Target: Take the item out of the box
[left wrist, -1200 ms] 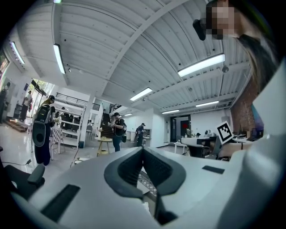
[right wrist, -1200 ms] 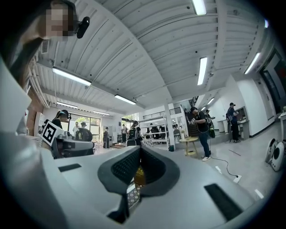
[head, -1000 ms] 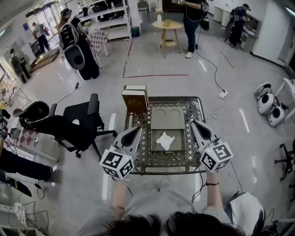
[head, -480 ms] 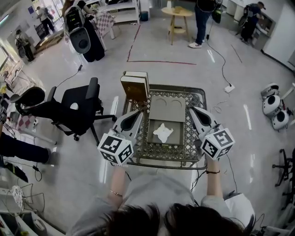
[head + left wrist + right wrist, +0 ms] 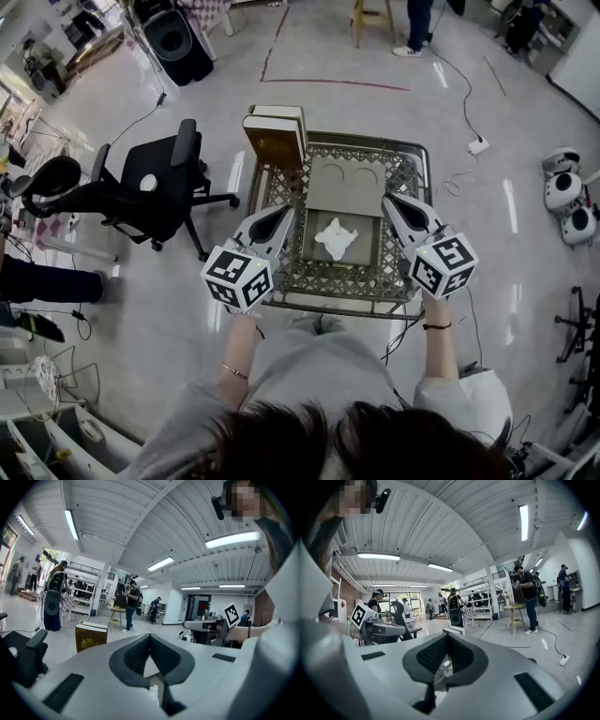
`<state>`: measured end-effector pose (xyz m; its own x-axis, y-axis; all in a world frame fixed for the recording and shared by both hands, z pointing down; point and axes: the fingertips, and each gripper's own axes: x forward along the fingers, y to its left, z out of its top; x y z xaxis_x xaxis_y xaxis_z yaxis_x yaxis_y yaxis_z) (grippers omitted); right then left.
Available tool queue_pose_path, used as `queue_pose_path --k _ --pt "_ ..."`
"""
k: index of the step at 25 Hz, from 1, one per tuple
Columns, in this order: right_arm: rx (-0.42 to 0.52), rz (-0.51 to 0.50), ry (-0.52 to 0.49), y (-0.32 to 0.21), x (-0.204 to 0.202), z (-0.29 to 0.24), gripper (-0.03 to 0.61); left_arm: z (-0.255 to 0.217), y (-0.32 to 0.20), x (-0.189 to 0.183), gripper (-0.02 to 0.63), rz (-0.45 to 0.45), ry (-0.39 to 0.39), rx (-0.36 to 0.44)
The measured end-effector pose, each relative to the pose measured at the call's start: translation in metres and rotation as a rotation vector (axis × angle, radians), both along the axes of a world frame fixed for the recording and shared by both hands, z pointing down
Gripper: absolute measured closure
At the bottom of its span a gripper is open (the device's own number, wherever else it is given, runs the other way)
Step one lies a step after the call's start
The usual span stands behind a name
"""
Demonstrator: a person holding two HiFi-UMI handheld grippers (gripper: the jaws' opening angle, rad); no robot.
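The white crumpled item (image 5: pixel 336 238) lies inside the open box (image 5: pixel 343 273) in the middle of the table (image 5: pixel 330 294). The box's lid (image 5: pixel 342 185) is flipped back toward the far edge. You have not picked the item up yet. Your left gripper (image 5: pixel 284 214) and right gripper (image 5: pixel 389 202) hover beside the box, both pinched closed and empty. Next, I think you open one and reach in.

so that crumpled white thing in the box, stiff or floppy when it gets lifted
Probably floppy: the white item lies crumpled with uneven folded edges, like cloth or thin wrap. Likely light for its size, resting loosely in the box. It should sag from a pinch rather than roll or tip.
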<state>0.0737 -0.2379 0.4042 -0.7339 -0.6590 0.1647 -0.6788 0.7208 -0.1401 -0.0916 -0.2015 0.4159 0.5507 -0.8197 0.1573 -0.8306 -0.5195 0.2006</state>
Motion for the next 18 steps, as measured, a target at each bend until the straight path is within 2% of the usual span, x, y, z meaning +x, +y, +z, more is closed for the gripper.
queue_pose_path --k 12,18 --pt "-0.188 -0.040 0.029 -0.023 -0.017 0.070 0.557 0.059 -0.015 0.008 0.597 0.056 0.000 -0.152" --pt "-0.283 -0.088 0.100 -0.033 -0.029 0.118 0.557 0.093 -0.021 0.008 0.597 0.066 -0.001 -0.222"
